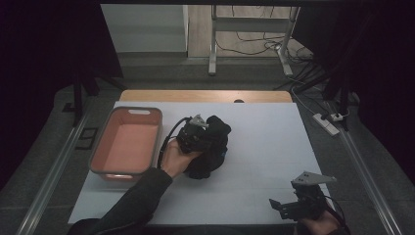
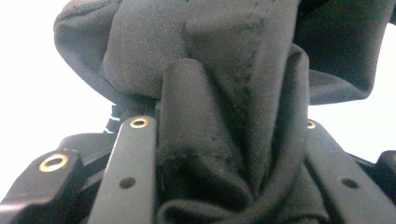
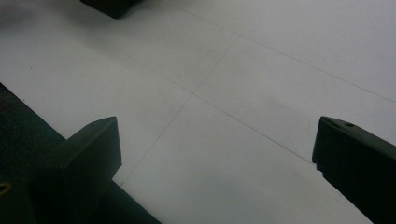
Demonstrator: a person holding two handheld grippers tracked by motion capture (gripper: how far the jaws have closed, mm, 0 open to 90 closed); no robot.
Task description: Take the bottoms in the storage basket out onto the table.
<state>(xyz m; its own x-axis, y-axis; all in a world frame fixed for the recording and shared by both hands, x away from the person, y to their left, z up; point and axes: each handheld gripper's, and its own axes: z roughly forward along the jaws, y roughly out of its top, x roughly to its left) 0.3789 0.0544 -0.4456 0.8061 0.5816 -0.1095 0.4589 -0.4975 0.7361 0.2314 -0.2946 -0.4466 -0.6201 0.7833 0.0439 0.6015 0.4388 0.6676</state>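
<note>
A crumpled black garment [image 1: 213, 147] is seen on the white surface [image 1: 264, 161], roughly at its middle and just to the right of a pink tray [image 1: 128, 145] with a grey rim. The left tool [image 1: 195, 137] is pressed into the near left side of the garment, held by the person's left hand [image 1: 175, 157], whose dark sleeve comes in from the bottom edge. In the left gripper view, a thick fold of the black cloth [image 2: 224, 140] is pinched between the two jaws, which stand narrow and are clamped on it; a stitched seam is visible running down the fold. The right tool [image 1: 286, 205] is held low over the near right corner of the surface, well apart from the garment, with its grey plate on top. In the right gripper view its jaws are spread wide, with only bare white surface [image 3: 224, 93] between them.
</note>
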